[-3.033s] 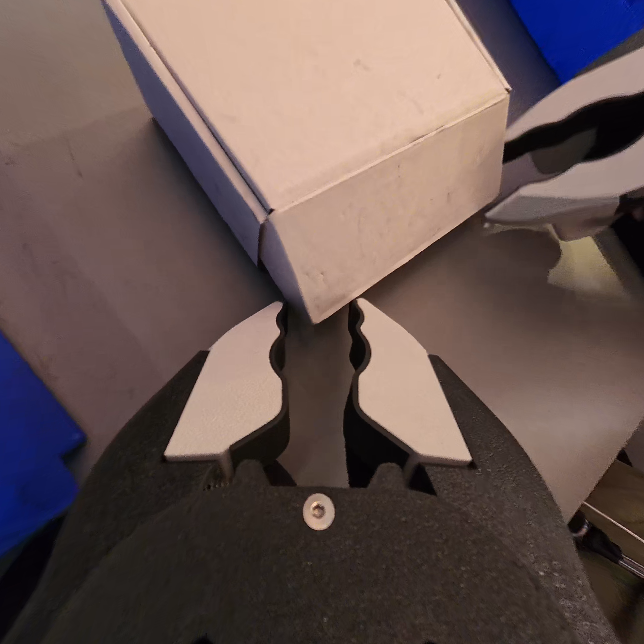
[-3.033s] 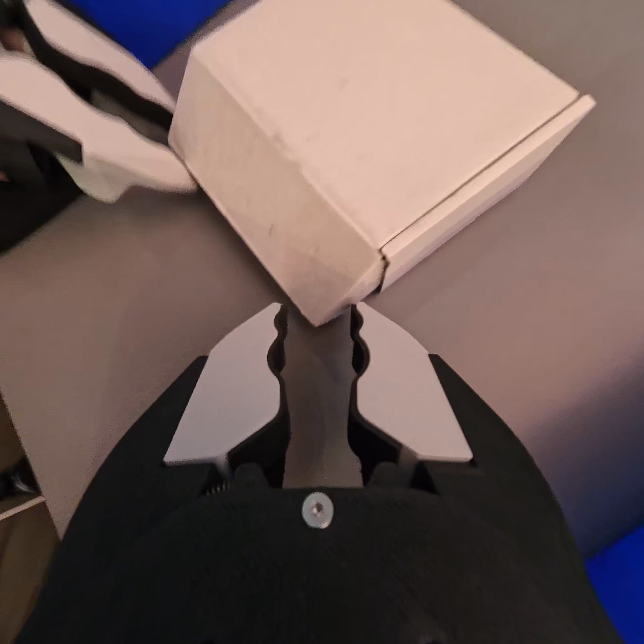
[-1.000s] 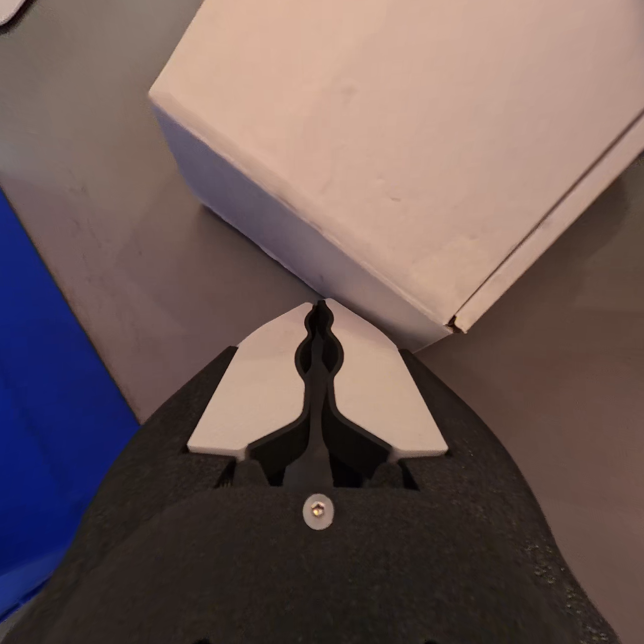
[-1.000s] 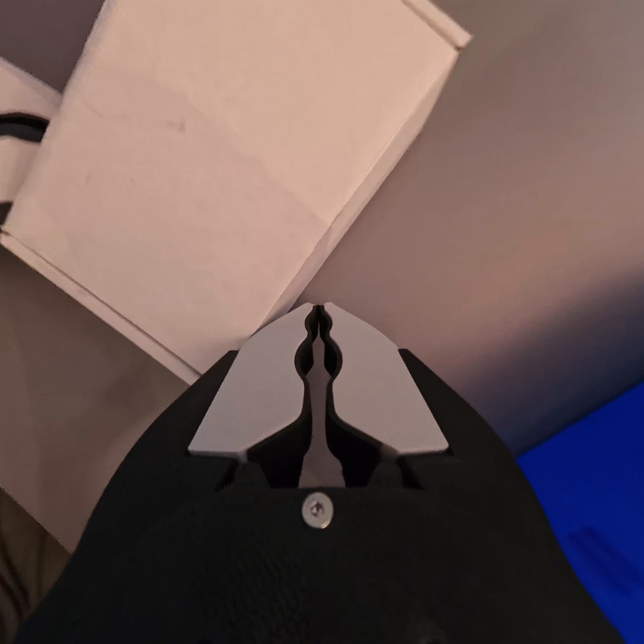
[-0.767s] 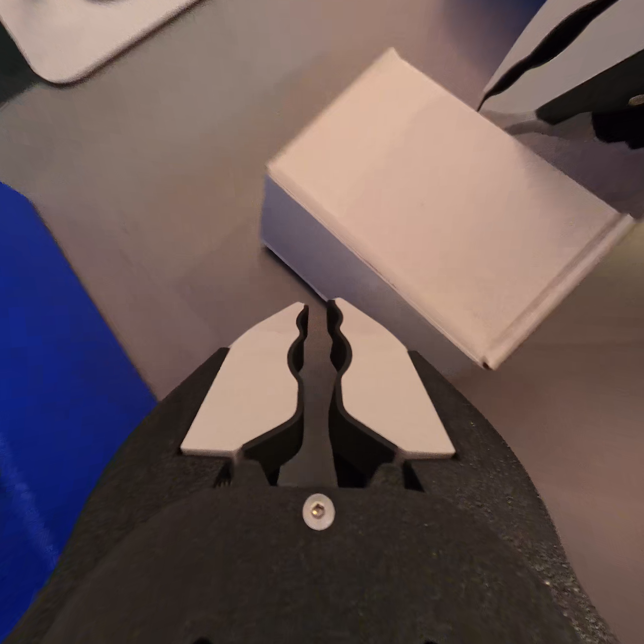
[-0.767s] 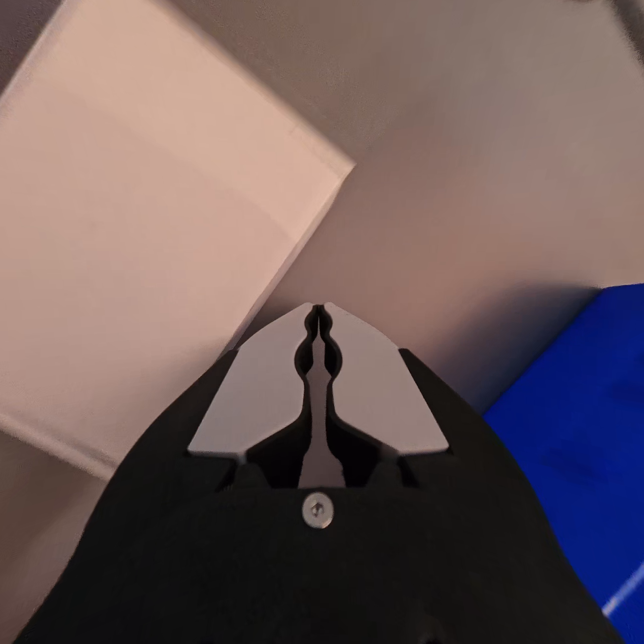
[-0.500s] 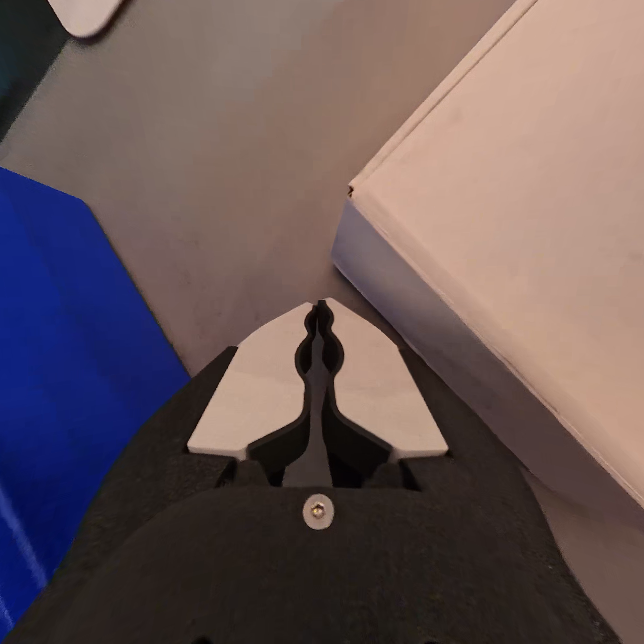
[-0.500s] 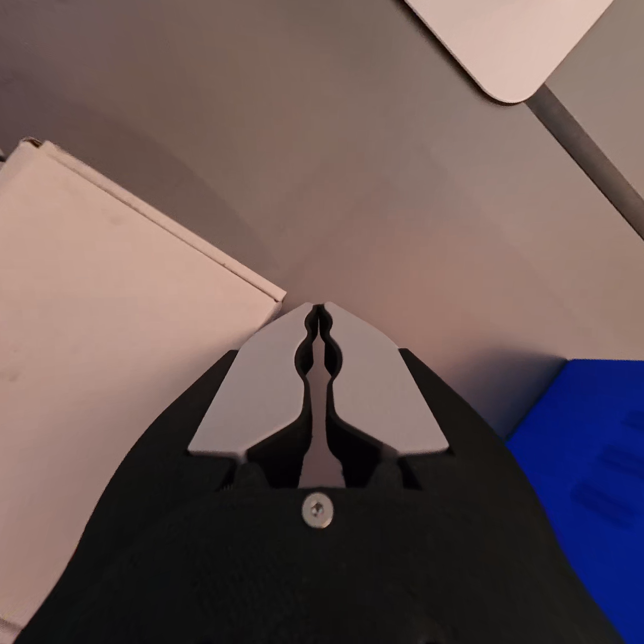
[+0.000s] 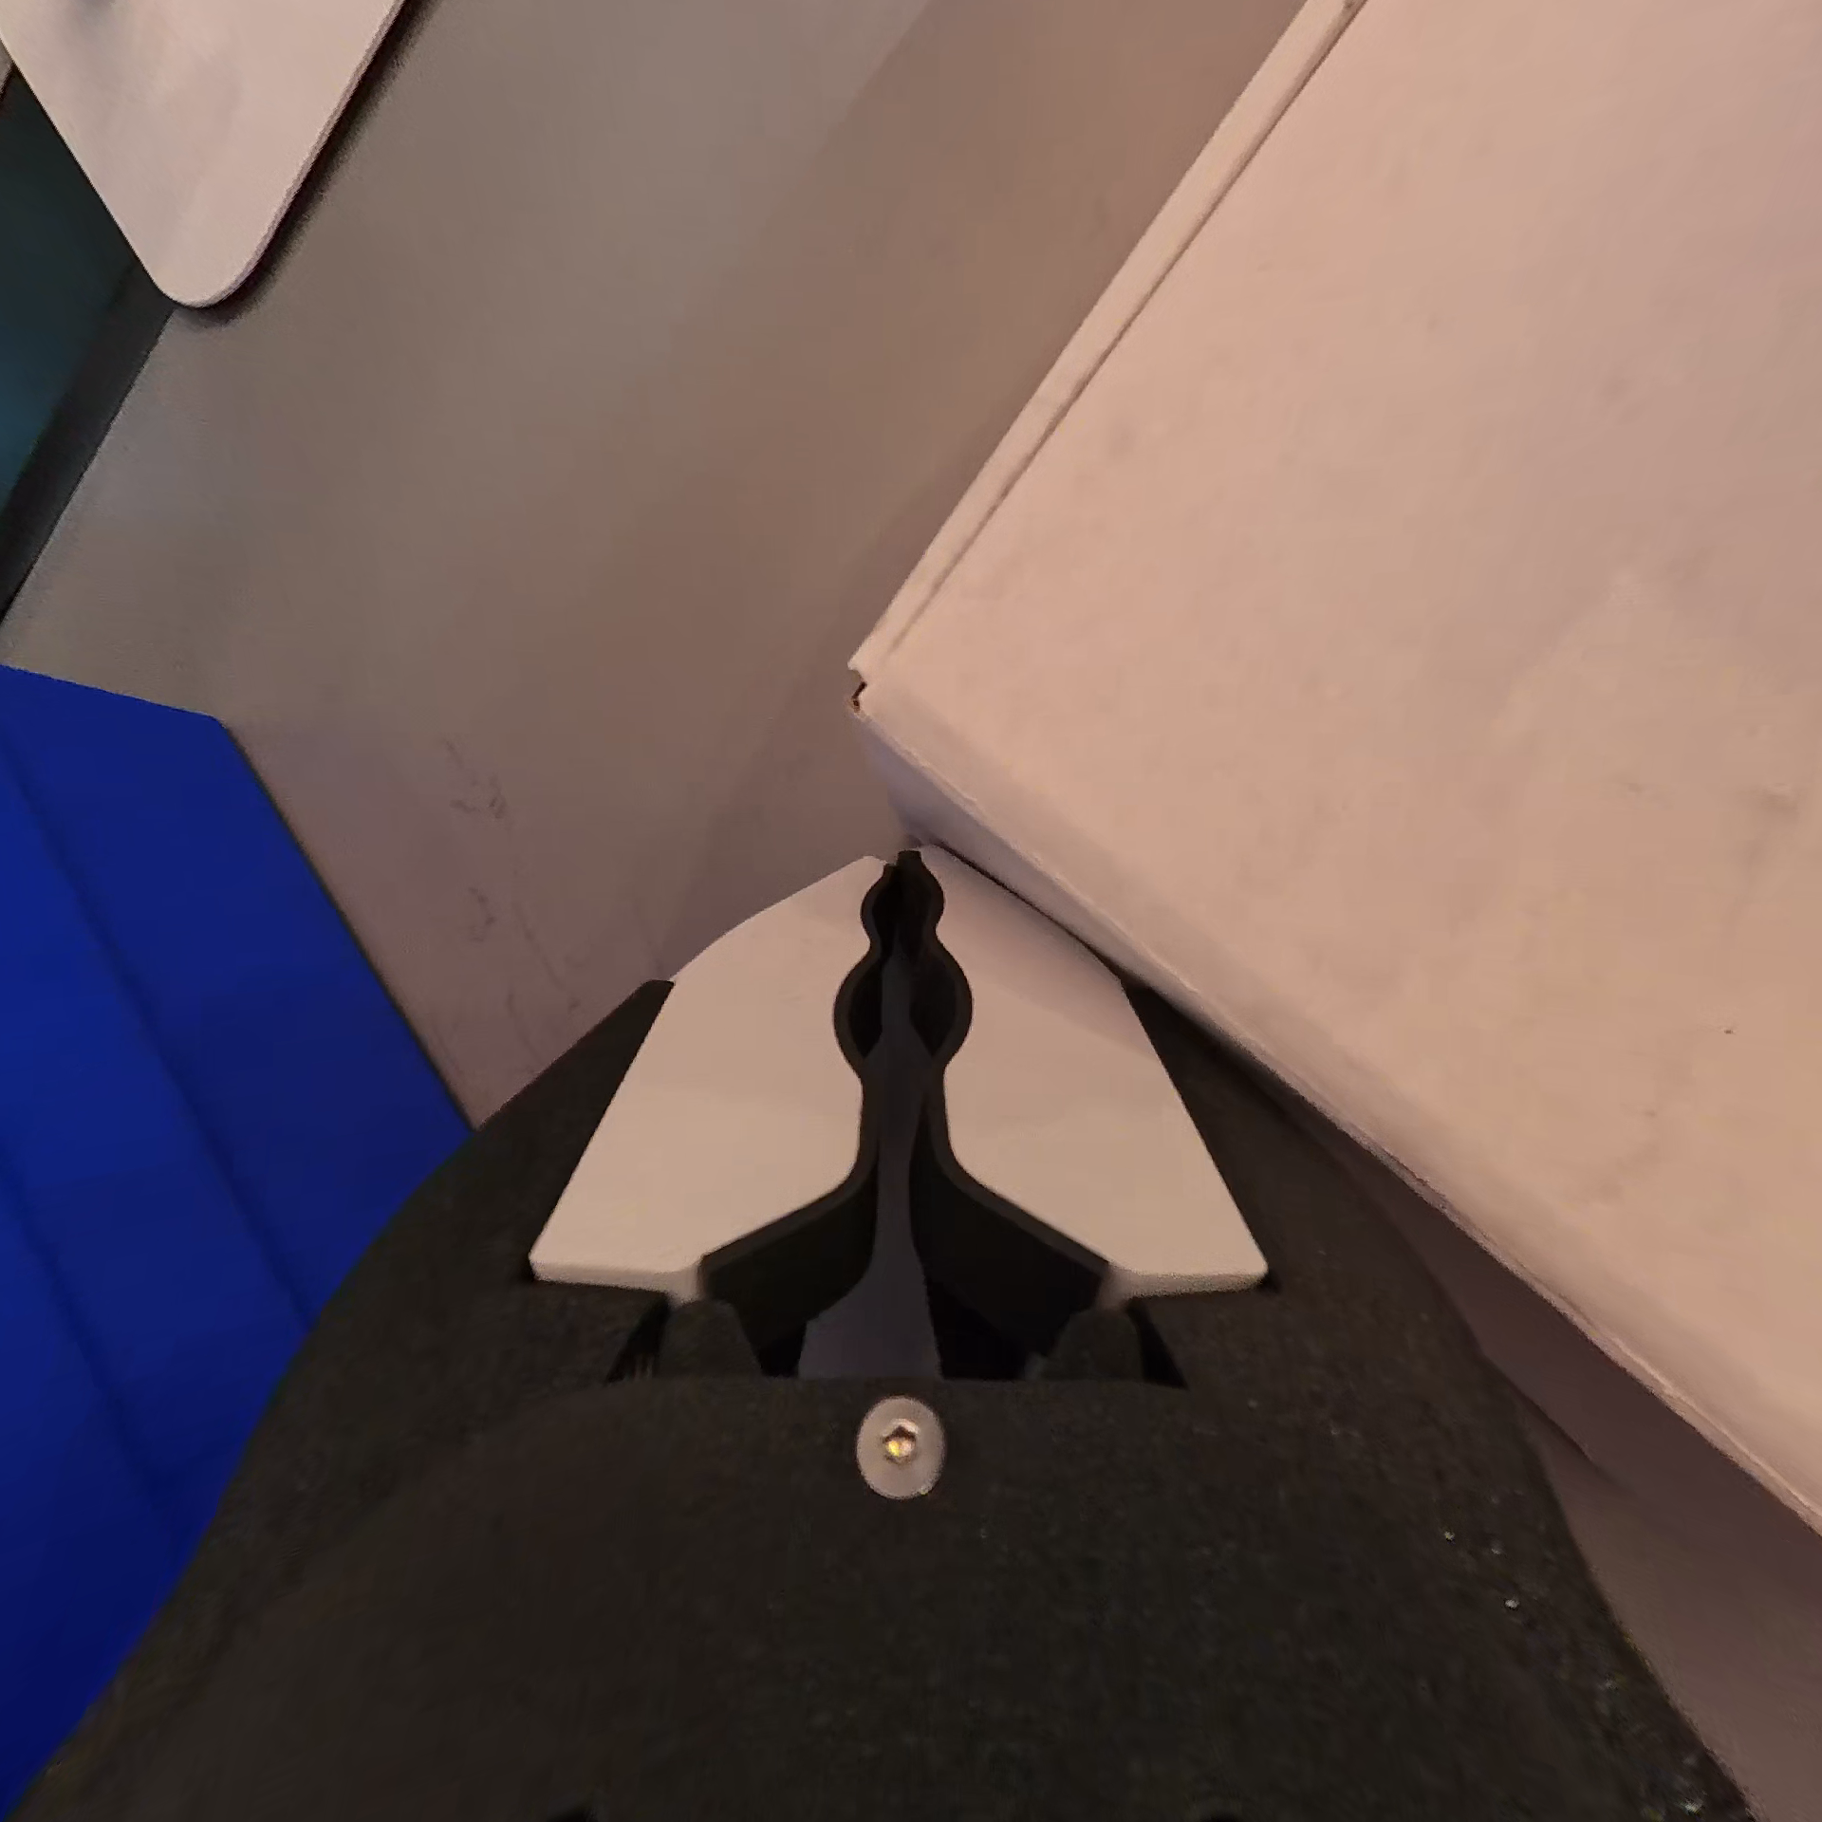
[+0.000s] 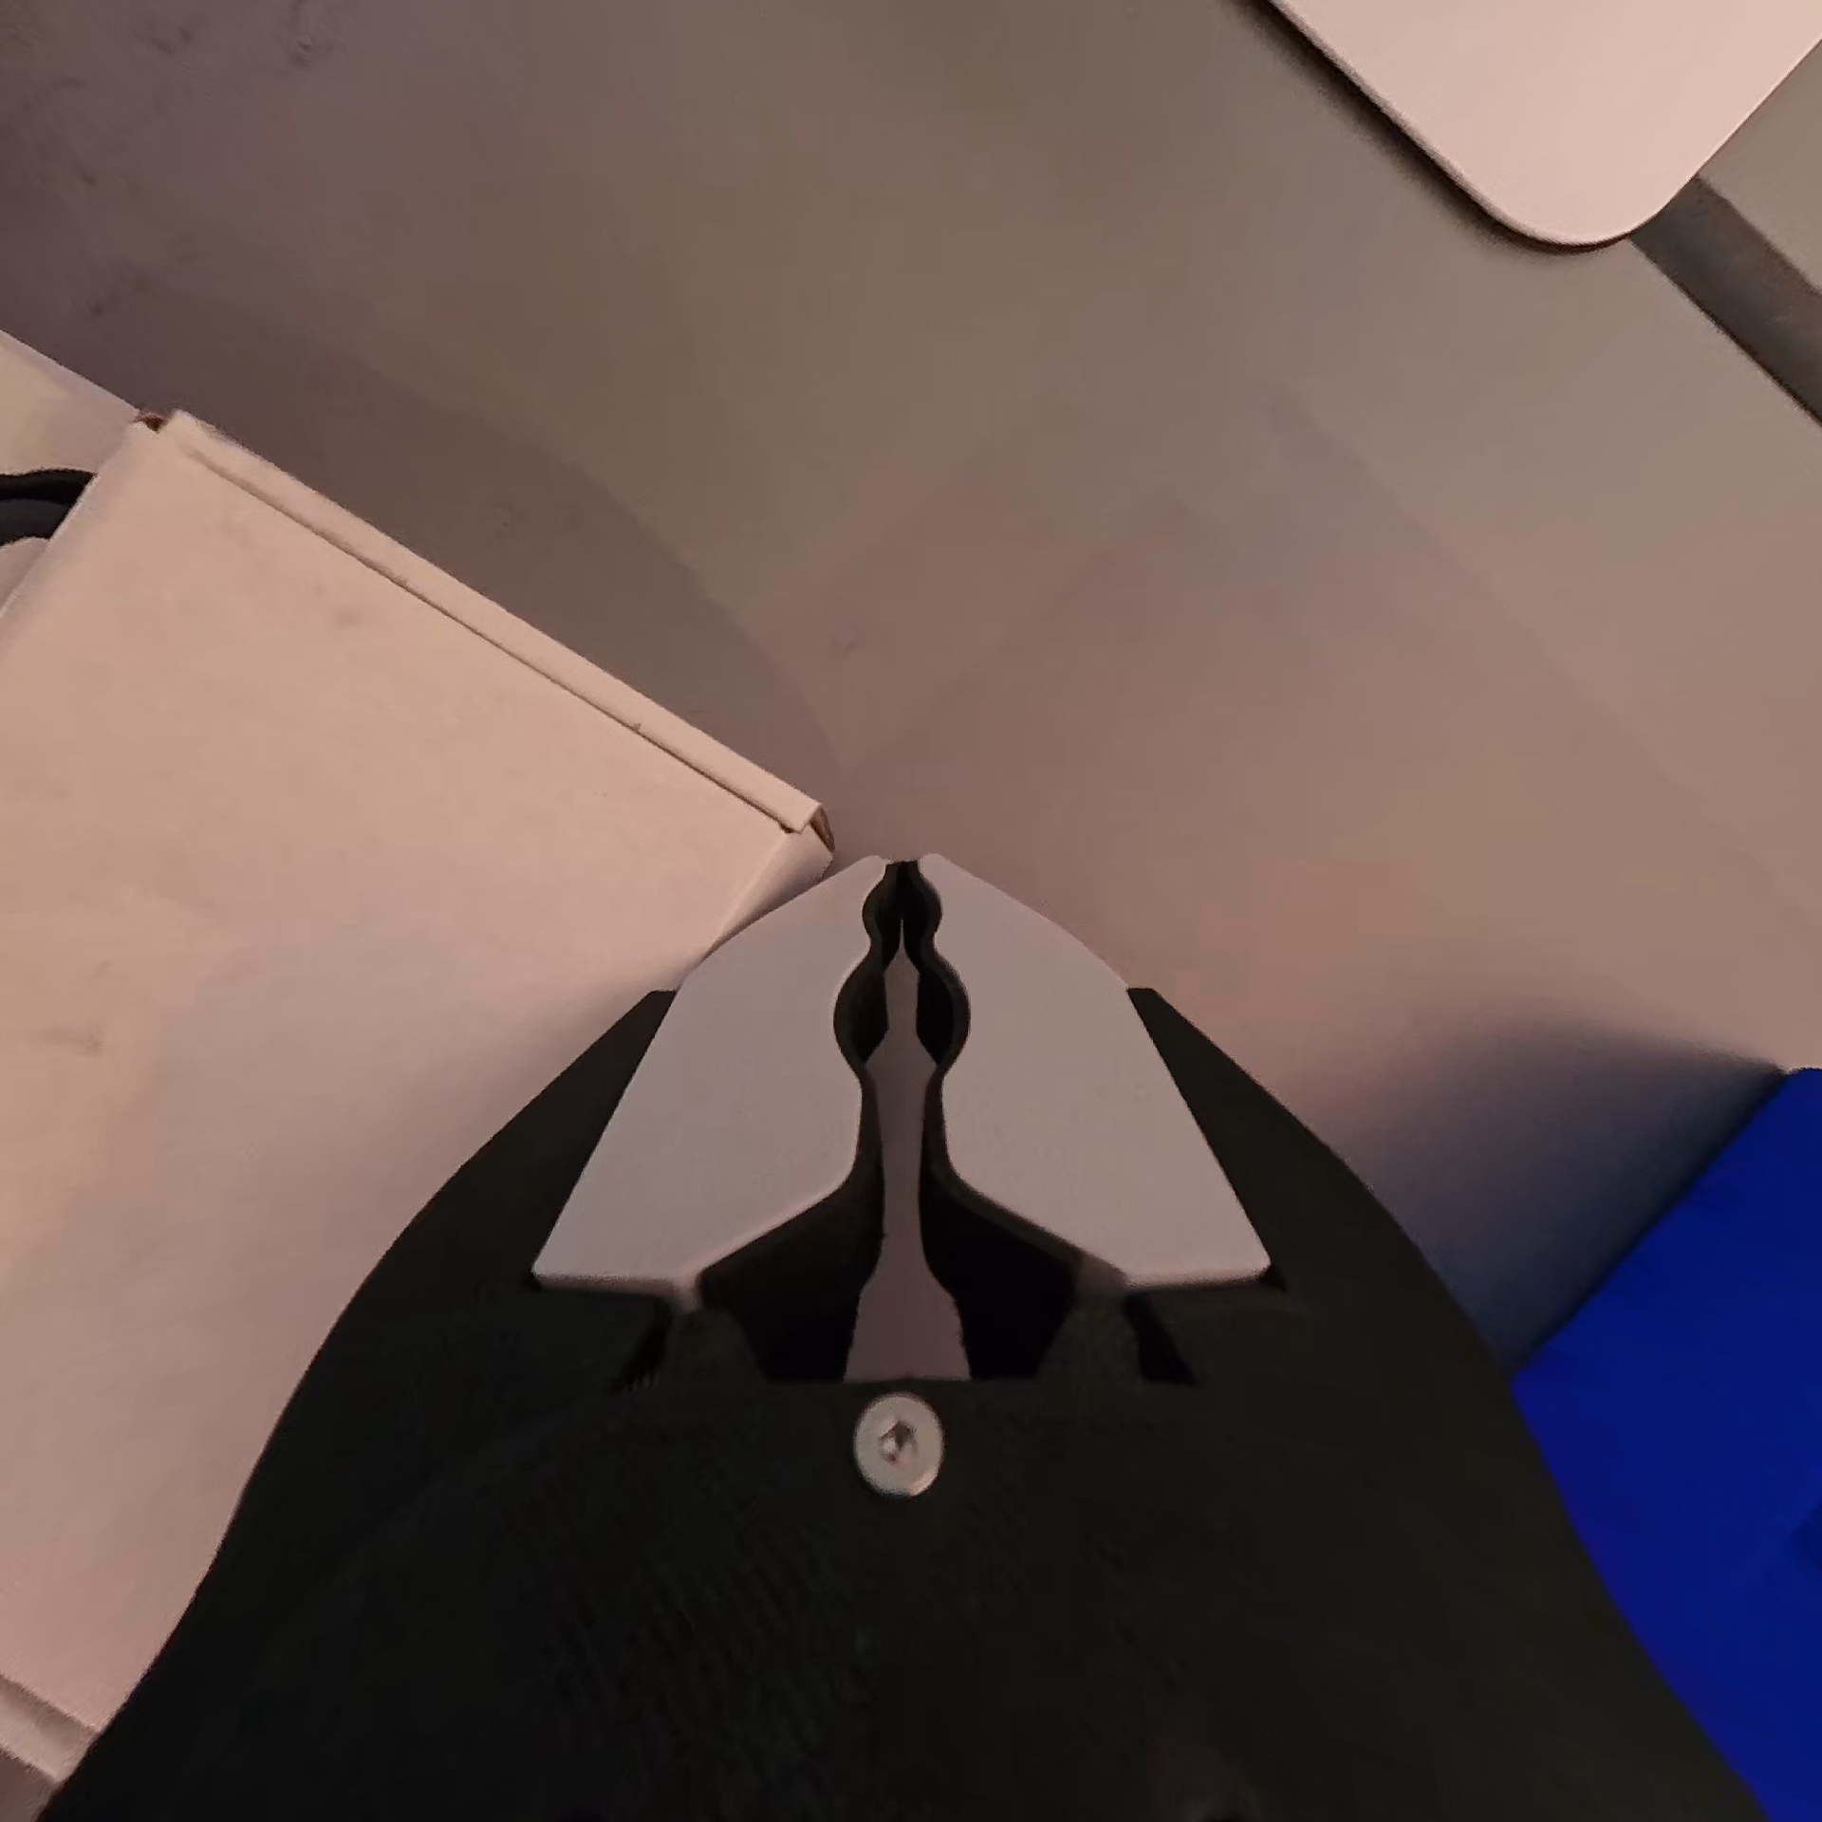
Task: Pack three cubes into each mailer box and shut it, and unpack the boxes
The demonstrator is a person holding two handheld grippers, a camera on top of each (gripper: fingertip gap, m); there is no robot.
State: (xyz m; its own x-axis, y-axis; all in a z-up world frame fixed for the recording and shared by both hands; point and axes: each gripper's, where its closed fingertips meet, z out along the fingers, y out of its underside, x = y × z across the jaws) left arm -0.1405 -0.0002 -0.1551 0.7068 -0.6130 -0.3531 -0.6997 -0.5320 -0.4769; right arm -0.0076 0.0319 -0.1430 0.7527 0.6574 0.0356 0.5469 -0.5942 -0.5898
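A closed white mailer box (image 9: 1380, 690) lies on the grey table and fills the right side of the left wrist view. My left gripper (image 9: 905, 860) is shut and empty, its tips against the box's lower left side, just under a corner. The same box (image 10: 296, 887) fills the left of the right wrist view. My right gripper (image 10: 902, 866) is shut and empty, its tips just right of the box's near corner. No cubes are in view. A bit of the left gripper (image 10: 30, 503) shows past the box's far left edge.
A blue bin (image 9: 148, 1085) stands left of my left gripper. A blue bin (image 10: 1676, 1380) stands at the lower right in the right wrist view. A flat white board with a rounded corner lies at the table's far side (image 9: 197, 128) (image 10: 1538, 89). Across from one pair of fingers to the other is roughly 15 cm.
Both grippers, open around box corners three seconds ago, are now shut. They have moved to opposite sides of the box, and over the last half second they closed in on it slightly.
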